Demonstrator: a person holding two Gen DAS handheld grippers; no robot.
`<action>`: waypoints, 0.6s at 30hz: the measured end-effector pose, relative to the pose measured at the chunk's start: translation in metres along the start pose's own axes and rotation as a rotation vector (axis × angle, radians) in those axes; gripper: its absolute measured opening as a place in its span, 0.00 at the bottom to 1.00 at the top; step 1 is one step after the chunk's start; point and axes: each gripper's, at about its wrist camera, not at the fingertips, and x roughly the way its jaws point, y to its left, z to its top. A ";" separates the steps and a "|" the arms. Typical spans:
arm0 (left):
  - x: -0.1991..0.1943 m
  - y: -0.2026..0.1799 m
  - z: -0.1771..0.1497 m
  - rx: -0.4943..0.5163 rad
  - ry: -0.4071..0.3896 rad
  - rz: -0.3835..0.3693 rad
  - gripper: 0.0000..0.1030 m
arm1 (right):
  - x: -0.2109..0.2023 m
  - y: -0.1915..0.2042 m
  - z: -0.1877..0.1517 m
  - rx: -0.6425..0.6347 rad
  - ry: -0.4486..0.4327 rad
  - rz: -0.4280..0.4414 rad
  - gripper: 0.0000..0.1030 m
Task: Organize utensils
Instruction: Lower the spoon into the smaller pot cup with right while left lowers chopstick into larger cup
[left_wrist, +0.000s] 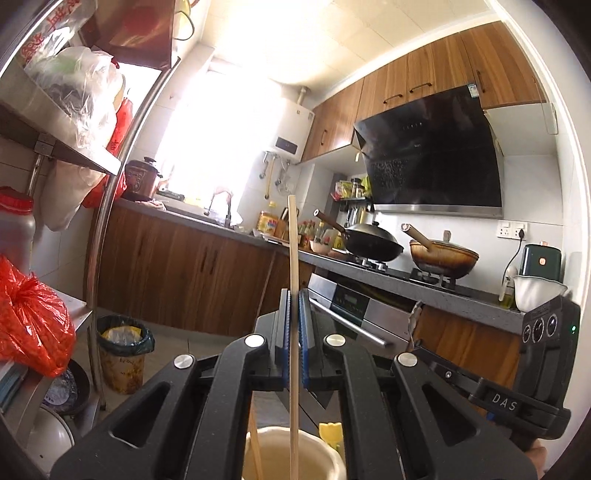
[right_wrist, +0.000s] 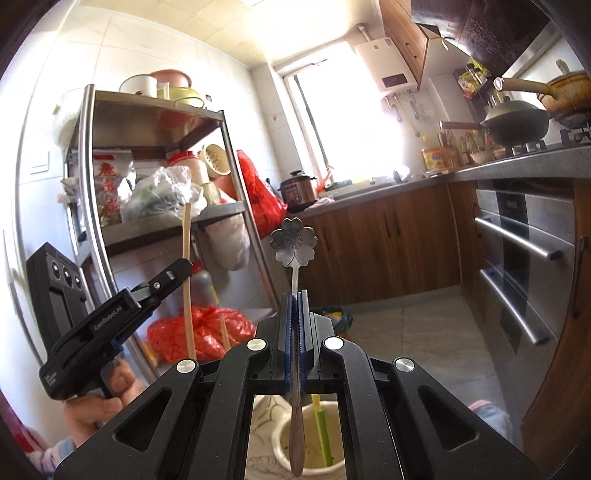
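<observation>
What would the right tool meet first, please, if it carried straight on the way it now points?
Probably the wooden cabinet under the counter, behind the flower-headed spoon that the right tool holds upright. The floor space between looks free, though depth is hard to judge in this fisheye view.

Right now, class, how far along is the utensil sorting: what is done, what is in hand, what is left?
Done: nothing visibly sorted. In hand: the left hand-held gripper is shut on a chopstick; the right hand-held gripper is shut on a flower spoon. Left: another chopstick and a green stick stand in the holder.
</observation>
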 end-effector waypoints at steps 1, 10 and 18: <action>0.002 0.002 -0.004 -0.005 -0.007 -0.002 0.04 | 0.003 0.001 -0.001 -0.006 -0.009 -0.004 0.04; 0.011 0.013 -0.025 -0.018 0.021 0.015 0.04 | 0.017 0.005 -0.017 -0.076 0.003 -0.076 0.04; 0.005 0.005 -0.044 0.038 0.103 0.038 0.04 | 0.018 -0.001 -0.034 -0.076 0.059 -0.092 0.04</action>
